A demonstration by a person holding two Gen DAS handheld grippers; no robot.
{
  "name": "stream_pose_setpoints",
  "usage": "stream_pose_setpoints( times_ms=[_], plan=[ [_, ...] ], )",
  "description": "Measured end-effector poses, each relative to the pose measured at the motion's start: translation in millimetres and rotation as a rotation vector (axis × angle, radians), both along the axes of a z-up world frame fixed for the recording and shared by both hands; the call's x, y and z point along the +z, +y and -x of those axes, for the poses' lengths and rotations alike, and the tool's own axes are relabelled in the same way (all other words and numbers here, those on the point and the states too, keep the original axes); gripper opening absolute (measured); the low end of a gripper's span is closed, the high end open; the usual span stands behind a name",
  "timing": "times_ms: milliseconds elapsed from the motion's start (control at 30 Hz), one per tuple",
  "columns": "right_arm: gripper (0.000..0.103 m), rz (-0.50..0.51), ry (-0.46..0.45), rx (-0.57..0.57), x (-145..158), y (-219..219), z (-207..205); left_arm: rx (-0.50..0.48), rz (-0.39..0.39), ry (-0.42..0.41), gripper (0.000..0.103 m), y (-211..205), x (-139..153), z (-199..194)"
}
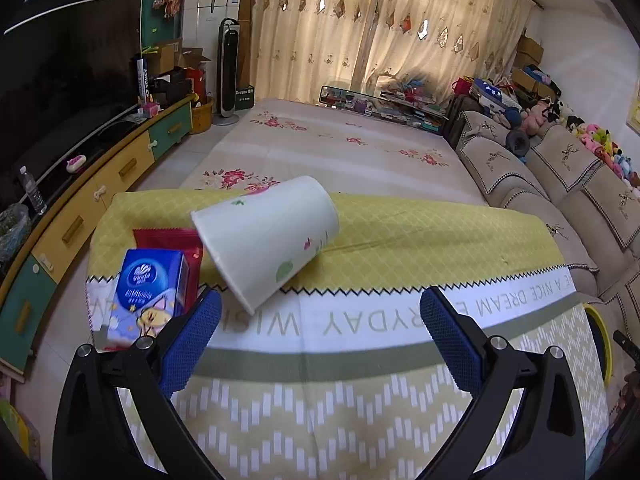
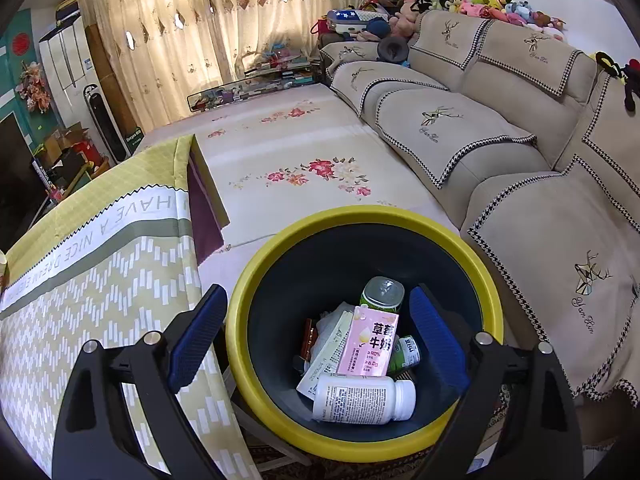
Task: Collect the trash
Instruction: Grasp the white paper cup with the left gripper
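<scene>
Three pieces on the table: we see a paper cup (image 1: 266, 240), a tissue pack (image 1: 148, 292) and a red wrapper (image 1: 176, 244).
Cup: it lies on its side on the yellow cloth, its open mouth turned toward us and to the left.
Tissue pack: blue, just left of the cup, touching or overlapping the red wrapper behind it; we cannot tell which.
Bin: our right view looks down into a dark bin with a yellow rim (image 2: 280, 240), standing beside the table between it and the sofa (image 2: 500, 152).
Bin contents: a white bottle (image 2: 360, 398) on its side, a pink carton (image 2: 370, 340), a green bottle (image 2: 382, 292), papers and a small green can.
Left gripper (image 1: 320, 312): our tongs are spread wide with nothing between them, low over the tablecloth (image 1: 360, 380), short of the cup.
Right gripper (image 2: 318, 312): spread wide as well, holding nothing, hanging over the bin's mouth.
Surroundings: a flowered mat (image 1: 340, 140) beyond the table, curtains at the far wall.
</scene>
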State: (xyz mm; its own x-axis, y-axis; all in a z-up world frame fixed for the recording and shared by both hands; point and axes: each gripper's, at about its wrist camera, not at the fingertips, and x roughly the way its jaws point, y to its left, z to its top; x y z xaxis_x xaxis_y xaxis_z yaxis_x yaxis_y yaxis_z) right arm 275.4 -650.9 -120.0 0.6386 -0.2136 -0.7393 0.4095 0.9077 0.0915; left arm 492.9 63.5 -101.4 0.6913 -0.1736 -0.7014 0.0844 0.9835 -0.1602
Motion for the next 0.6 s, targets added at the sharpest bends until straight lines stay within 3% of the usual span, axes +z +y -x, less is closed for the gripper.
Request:
stream_pose_setpoints(
  times_ms=[233, 400, 600],
  plan=[
    [0.088, -0.013, 0.005, 0.004, -4.6, 1.3, -3.5, -0.009, -0.008, 0.013, 0.097, 0.0, -6.8, -23.0],
    [0.088, -0.023, 0.014, 0.011, -10.5, 2.0, -6.5, -0.018, -0.004, 0.039, 0.081, -4.0, -10.9, -32.8],
    [0.088, -0.023, 0.024, 0.018, -14.7, 0.8, -8.0, -0.003, -0.007, 0.049, 0.081, -0.1, -16.7, -33.8]
  ],
)
